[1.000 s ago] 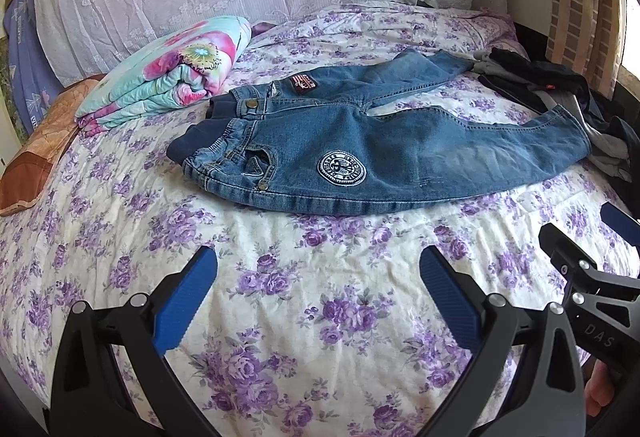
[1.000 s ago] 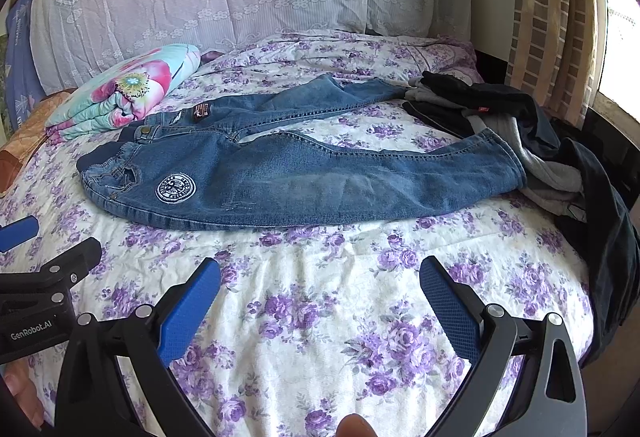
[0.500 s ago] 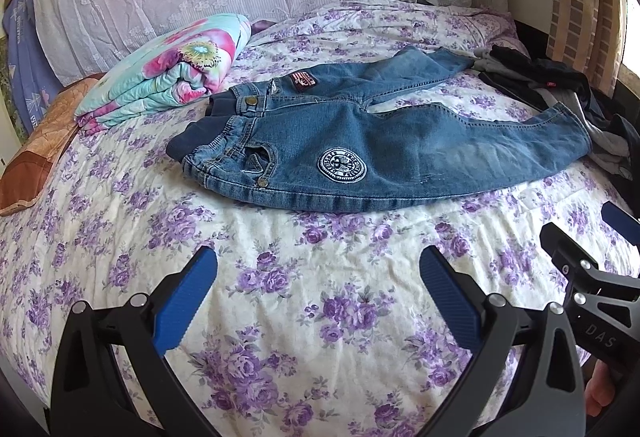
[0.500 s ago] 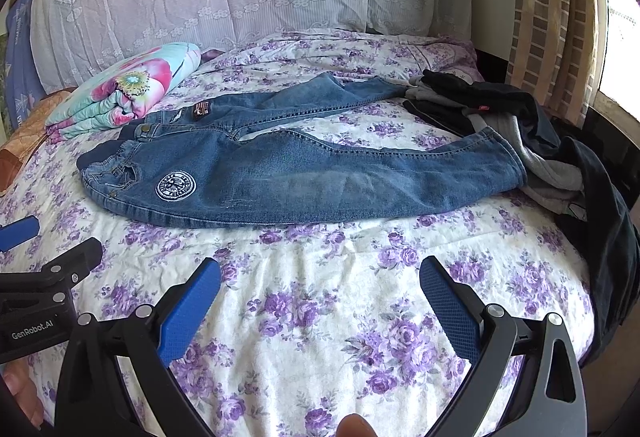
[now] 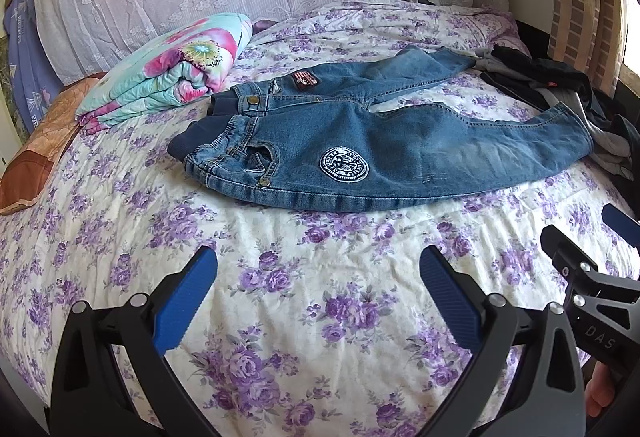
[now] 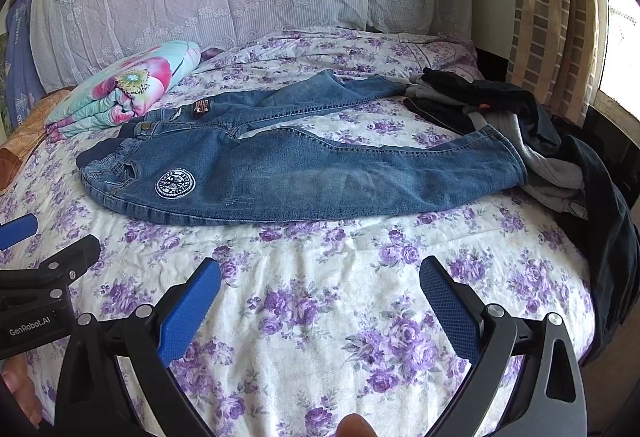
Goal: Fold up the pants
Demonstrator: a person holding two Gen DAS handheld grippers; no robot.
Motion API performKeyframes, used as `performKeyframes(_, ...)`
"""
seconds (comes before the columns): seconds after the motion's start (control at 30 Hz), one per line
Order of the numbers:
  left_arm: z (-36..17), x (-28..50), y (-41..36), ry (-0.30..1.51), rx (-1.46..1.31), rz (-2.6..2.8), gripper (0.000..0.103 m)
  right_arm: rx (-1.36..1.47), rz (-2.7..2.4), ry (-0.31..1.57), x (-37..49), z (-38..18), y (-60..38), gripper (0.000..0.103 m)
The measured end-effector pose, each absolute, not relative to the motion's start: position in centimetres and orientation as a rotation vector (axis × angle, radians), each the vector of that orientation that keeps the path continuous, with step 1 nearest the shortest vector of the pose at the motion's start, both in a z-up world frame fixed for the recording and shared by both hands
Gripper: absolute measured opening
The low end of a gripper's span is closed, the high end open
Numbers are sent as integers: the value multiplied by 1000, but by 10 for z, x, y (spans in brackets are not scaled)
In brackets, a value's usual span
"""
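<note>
both tools, left tool (image 5: 318,293) and right tool (image 6: 320,297), hover spread wide and empty above the bed (image 5: 320,337) near its front edge. the jeans (image 5: 400,145) lie flat beyond them, untouched, toward the bed's middle.

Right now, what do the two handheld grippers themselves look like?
Both match: the left gripper and right gripper have black angular frames with silver rivets and ribbed blue finger pads. White lettering reads "GenRobot.AI" on the left one's body and "DAS" on the right one's.
</note>
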State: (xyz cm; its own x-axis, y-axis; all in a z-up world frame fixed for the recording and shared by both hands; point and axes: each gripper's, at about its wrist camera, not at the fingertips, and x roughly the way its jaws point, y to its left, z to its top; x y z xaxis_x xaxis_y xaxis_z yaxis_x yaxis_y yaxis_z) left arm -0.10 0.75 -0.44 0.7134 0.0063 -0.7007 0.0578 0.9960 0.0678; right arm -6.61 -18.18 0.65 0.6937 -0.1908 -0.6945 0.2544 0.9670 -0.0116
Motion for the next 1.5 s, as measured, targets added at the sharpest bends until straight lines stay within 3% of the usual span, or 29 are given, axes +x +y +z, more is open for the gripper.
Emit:
performKeyframes(1.17,-9,-1,6,790,104,-65,99,95,-236,784,-66,3,-179,100)
performKeyframes(1.5,0,44,142,839,-1,-7,99,-55,-21,749,-28,10,-121,100)
